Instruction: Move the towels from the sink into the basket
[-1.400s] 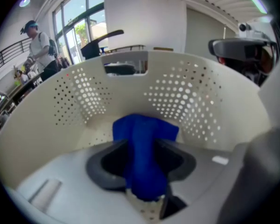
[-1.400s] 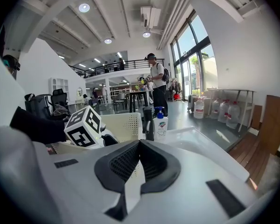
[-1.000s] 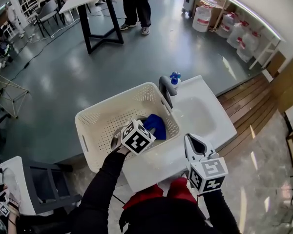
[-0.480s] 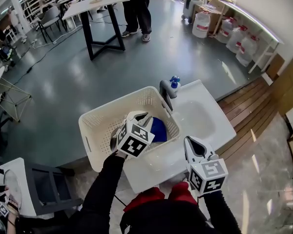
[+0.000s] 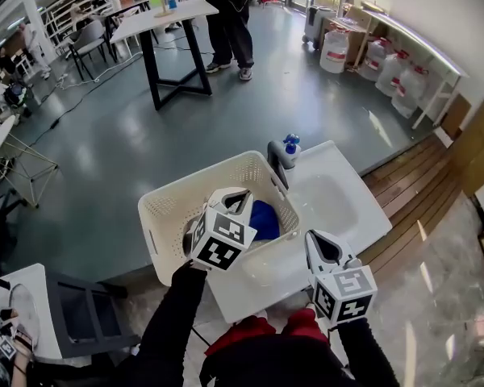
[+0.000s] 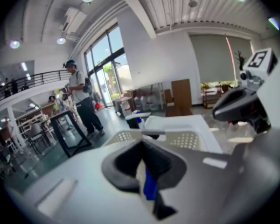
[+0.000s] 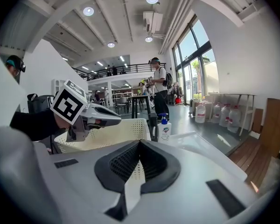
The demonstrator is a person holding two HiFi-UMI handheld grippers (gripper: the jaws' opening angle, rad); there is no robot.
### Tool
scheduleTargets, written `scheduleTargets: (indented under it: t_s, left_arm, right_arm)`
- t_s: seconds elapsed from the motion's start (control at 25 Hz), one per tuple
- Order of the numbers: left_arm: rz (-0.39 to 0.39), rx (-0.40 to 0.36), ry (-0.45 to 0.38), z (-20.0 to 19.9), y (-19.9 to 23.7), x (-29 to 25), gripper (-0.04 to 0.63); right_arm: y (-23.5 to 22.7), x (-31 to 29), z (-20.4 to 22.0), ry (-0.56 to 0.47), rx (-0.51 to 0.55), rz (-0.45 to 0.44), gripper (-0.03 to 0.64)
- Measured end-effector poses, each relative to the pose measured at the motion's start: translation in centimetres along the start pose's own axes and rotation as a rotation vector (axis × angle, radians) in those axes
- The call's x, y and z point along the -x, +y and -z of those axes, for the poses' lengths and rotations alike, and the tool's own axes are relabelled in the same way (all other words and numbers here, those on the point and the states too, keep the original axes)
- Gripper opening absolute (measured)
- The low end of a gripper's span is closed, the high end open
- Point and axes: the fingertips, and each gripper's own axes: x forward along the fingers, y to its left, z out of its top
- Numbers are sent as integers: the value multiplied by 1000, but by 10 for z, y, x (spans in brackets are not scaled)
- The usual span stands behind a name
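A white perforated basket (image 5: 157,208) stands against the left side of the white sink (image 5: 343,200). A blue towel (image 5: 264,218) lies inside the basket at its right end. My left gripper (image 5: 240,193) hovers above the basket, jaws shut and empty. In the left gripper view the left gripper (image 6: 141,143) shows a strip of the blue towel (image 6: 150,188) below, through the slit under its closed tips. My right gripper (image 5: 316,239) is held over the sink's near edge, shut with nothing in it. The right gripper (image 7: 140,143) points toward the basket (image 7: 126,127).
A dark faucet (image 5: 276,158) and a soap bottle (image 5: 290,145) stand at the sink's far left corner. Farther off are a black-legged table (image 5: 165,22), a standing person (image 5: 230,22) and water jugs (image 5: 387,63). A grey chair (image 5: 81,313) stands at lower left.
My left gripper has lifted up out of the basket and its jaws have closed. The blue towel stays lying in the basket. The right gripper has barely moved.
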Motion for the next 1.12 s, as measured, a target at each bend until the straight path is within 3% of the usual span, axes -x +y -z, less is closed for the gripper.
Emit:
scheduleTargets:
  t_s: [0.28,1.12]
  left_arm:
    - [-1,-21,-56,-18,0,28,5]
    - [-51,123,-163,-36,-20,96,3]
  right_arm:
    - [9,1,-3,-7,3,-9,8]
    - [18,12,-7,-28,7,-44,8]
